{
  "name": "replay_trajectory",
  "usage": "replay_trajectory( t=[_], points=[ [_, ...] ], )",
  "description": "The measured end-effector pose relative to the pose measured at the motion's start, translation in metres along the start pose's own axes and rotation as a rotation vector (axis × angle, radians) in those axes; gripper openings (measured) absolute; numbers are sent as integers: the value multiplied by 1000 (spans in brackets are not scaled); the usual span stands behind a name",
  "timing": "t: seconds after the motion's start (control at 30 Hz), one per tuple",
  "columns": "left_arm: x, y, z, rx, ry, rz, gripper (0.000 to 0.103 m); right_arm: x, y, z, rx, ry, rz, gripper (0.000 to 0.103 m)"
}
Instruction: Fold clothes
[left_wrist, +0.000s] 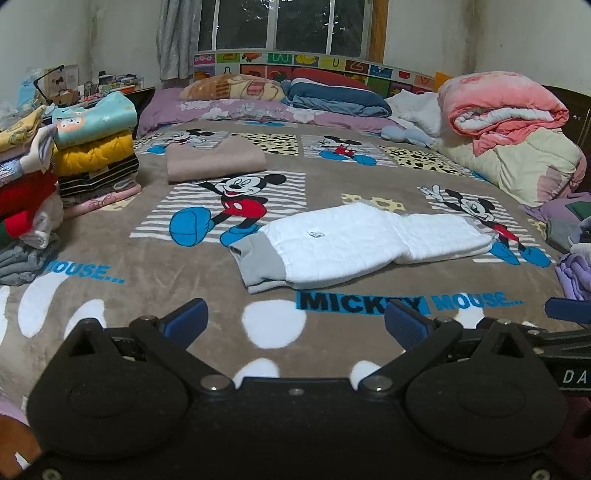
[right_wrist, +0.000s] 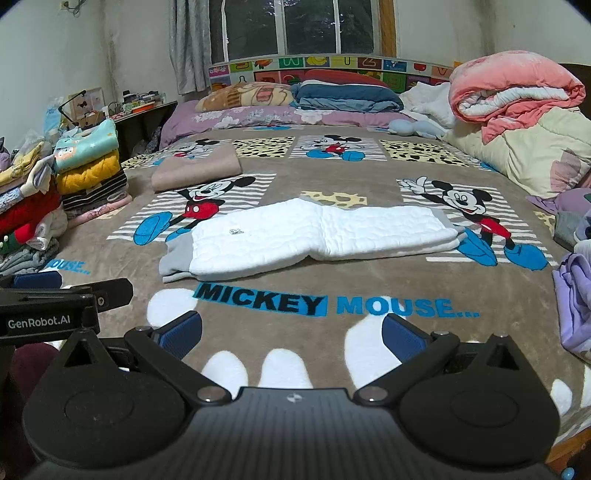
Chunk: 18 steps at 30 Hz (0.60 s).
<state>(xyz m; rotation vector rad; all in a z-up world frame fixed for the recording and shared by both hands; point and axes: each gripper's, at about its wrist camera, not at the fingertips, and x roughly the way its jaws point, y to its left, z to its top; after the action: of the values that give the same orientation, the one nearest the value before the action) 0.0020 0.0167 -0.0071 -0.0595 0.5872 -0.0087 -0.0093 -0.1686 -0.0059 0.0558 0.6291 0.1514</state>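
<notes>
Lying flat mid-blanket, the white quilted garment with grey cuffs (left_wrist: 364, 245) (right_wrist: 314, 236) is untouched; left gripper (left_wrist: 295, 321) and right gripper (right_wrist: 291, 332) hover near, jaws spread, empty.

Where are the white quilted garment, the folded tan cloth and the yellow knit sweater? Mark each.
white quilted garment (right_wrist: 317, 232), right wrist view, middle.
folded tan cloth (left_wrist: 216, 160), left wrist view, top face.
yellow knit sweater (left_wrist: 96, 154), left wrist view, folded edge.

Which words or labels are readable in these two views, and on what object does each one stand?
"MICKEY MOUSE..." on the blanket.
"GenRobot.AI" on the left gripper body, in the right wrist view.
"DA", cut off, on the right gripper body, in the left wrist view.
The tag on the white garment: too small.
</notes>
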Motion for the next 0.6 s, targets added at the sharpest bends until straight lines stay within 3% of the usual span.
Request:
replay_trajectory(
  t=[0.6],
  points=[
    [7, -2, 3, -7, 7, -3, 103, 5, 0, 1, -4, 11, 9, 103]
  ],
)
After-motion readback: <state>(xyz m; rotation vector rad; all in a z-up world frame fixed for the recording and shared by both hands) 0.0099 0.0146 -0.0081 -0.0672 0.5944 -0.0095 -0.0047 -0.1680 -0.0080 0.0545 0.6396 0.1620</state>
